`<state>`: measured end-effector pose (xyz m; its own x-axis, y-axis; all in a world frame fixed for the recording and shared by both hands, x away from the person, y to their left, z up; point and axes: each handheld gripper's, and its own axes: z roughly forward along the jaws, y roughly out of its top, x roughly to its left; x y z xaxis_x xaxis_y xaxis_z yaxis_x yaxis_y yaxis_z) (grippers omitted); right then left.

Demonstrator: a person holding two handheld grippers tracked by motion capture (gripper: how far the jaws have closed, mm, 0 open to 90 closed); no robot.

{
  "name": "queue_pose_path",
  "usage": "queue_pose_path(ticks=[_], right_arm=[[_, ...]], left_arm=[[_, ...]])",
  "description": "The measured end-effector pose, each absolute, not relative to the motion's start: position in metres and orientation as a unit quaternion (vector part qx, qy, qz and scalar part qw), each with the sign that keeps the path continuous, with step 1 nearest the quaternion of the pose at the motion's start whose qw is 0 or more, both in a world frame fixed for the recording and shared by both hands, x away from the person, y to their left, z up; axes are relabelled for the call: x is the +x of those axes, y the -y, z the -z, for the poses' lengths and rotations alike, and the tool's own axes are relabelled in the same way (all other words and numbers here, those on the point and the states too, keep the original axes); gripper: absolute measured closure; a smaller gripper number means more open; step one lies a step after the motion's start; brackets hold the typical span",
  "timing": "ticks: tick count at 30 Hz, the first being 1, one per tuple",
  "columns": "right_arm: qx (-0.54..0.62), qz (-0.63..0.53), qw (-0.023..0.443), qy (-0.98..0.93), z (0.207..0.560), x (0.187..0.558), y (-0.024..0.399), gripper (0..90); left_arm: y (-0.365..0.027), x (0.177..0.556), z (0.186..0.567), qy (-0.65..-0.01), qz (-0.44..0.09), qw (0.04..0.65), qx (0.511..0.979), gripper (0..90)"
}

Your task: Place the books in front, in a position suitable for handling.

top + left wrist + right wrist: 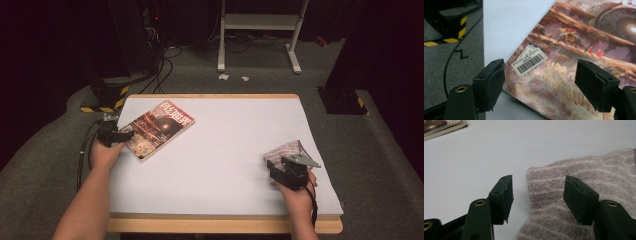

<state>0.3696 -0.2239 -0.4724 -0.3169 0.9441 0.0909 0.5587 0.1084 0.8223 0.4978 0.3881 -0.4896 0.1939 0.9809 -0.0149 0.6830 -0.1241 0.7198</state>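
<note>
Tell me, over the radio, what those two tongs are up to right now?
Left tongs open over the book's near corner, no grip. Right tongs open at the striped towel's edge, not pinching. White table between them clear.

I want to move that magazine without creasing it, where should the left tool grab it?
Take the magazine at its near corner, the one by the barcode sticker, coming from the table's left edge. It lies flat and askew with that corner toward the left tool, whose jaws stand open around it.
</note>
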Motion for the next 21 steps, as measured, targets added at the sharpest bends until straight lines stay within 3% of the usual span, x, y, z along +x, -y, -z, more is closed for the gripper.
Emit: queue_pose_path(ticks=[9,11,13,21], right_arm=[[0.529,-0.401,0.234,-0.71,0.4735,0.3682,0.2168,40.7],[0.53,-0.4,0.232,-0.711,0.4744,0.3685,0.2162,40.7],[0.529,-0.399,0.232,-0.712,0.4745,0.3684,0.2159,40.7],[0.528,-0.4,0.233,-0.713,0.4735,0.367,0.2144,40.8]], left_arm=[[-0.3916,0.4972,0.4968,-0.602,-0.239,0.3,0.7,20.4],[-0.3885,0.4939,0.4967,-0.584,-0.242,0.311,0.71,27.3],[-0.3873,0.4942,0.4968,-0.582,-0.241,0.31,0.712,27.9],[-0.3922,0.501,0.4969,-0.59,-0.238,0.305,0.708,21.5]])
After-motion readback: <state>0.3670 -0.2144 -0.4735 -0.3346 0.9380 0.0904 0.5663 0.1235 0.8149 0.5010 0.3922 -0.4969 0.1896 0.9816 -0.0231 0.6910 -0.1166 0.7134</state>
